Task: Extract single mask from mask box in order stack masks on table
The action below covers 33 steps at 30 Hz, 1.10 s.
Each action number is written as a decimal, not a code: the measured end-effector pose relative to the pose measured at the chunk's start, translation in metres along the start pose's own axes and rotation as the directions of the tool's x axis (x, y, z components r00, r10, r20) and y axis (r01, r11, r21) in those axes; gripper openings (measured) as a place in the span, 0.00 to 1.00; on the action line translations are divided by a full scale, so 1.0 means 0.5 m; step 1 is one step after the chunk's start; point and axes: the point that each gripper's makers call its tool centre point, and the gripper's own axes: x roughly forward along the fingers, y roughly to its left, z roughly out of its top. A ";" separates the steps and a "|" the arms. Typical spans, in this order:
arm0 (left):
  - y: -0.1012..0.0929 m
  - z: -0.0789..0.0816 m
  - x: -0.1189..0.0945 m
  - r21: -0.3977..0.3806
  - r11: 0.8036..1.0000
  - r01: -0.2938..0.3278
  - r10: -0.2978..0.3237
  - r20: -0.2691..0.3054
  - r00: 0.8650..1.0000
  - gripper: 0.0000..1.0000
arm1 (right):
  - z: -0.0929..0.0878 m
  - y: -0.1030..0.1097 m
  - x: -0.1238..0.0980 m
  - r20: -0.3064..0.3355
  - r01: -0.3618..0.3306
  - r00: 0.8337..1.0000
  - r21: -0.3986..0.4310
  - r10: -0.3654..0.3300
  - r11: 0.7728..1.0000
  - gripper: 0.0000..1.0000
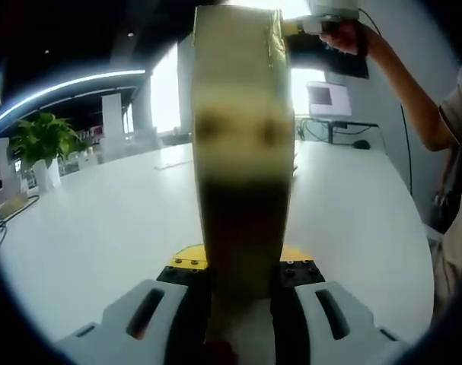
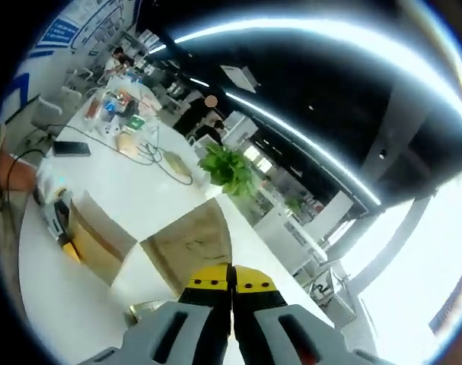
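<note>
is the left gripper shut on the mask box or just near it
Shut on it: in the left gripper view the mask box rises upright from between the left gripper jaws, which press its sides.

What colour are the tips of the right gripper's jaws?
Yellow, above black; the right gripper shows this best in the right gripper view.
</note>
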 end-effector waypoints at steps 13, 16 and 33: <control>-0.001 0.001 0.000 -0.002 1.000 0.002 -0.002 -0.001 1.000 0.20 | -0.119 -0.006 0.041 -0.148 0.037 0.988 -0.024 -0.040 0.999 0.00; -0.001 0.001 0.000 -0.001 1.000 0.002 -0.002 0.000 1.000 0.20 | -0.145 0.001 0.050 -0.181 0.035 0.983 -0.036 -0.041 0.999 0.00; 0.000 0.000 0.000 -0.007 1.000 0.003 -0.003 -0.003 1.000 0.20 | -0.183 0.070 0.078 -0.248 -0.048 0.969 -0.114 0.018 0.992 0.00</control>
